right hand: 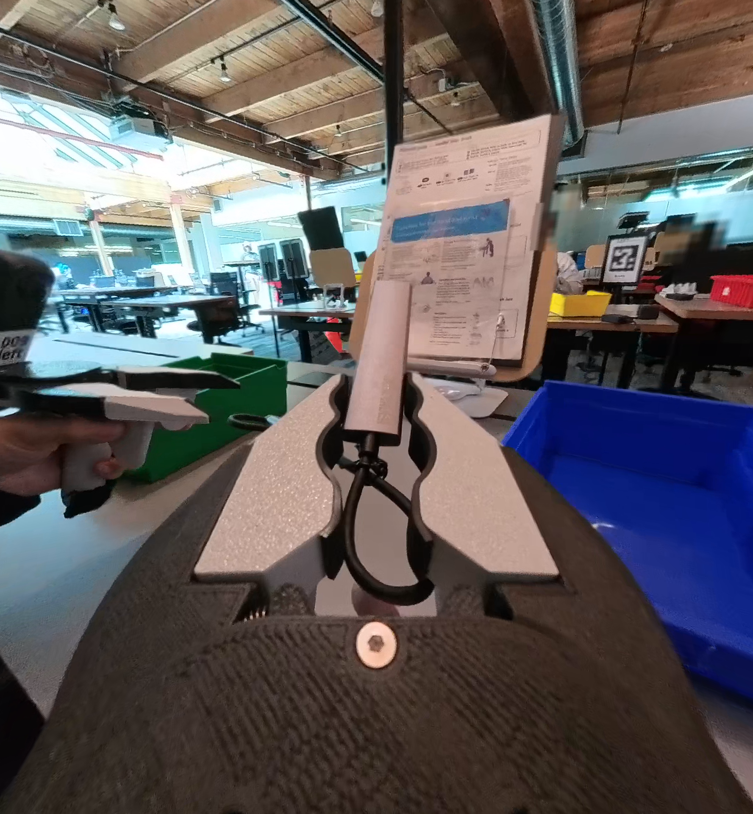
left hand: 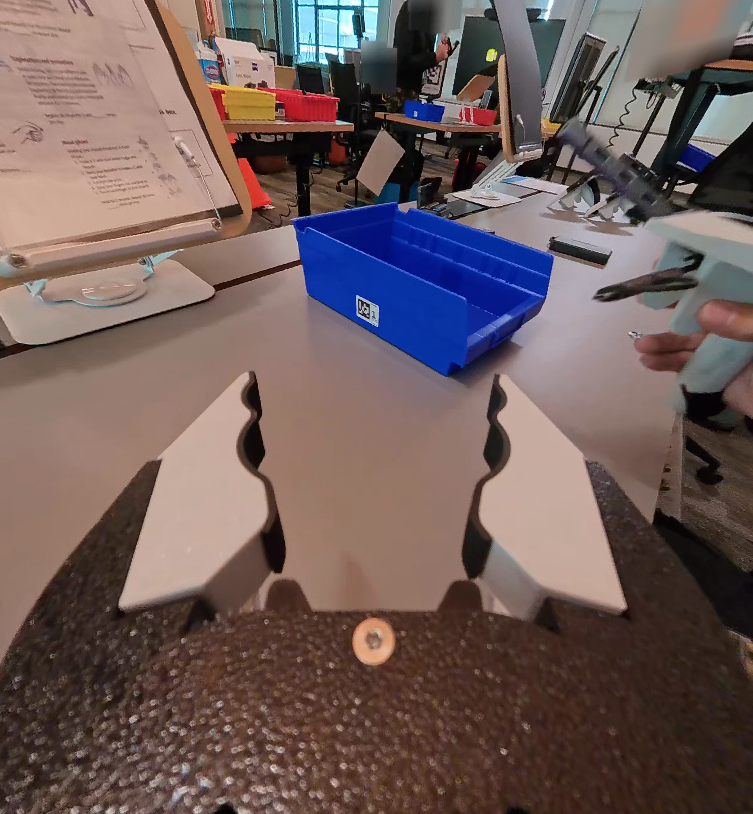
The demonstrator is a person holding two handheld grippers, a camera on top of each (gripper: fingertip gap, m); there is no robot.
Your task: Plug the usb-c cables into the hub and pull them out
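My right gripper (right hand: pixel 376 383) is shut on a silver stick-shaped hub (right hand: pixel 379 334) and holds it upright above the table. A short black cable (right hand: pixel 365 528) loops down from the hub's lower end between the fingers. My left gripper (left hand: pixel 374 387) is open and empty, low over the grey table (left hand: pixel 233 396), pointing at a blue bin (left hand: pixel 418 282). The left gripper also shows in the right wrist view (right hand: pixel 222 398), held in a hand to the left of the hub. The right gripper shows blurred at the right edge of the left wrist view (left hand: pixel 718 264).
The blue bin (right hand: pixel 652 506) looks empty and lies right of the hub. A green bin (right hand: pixel 233 396) stands behind the left gripper, with a black cable loop (right hand: pixel 251 423) beside it. A document stand (left hand: pixel 101 154) is at the back left. A dark flat device (left hand: pixel 581 251) lies behind the blue bin.
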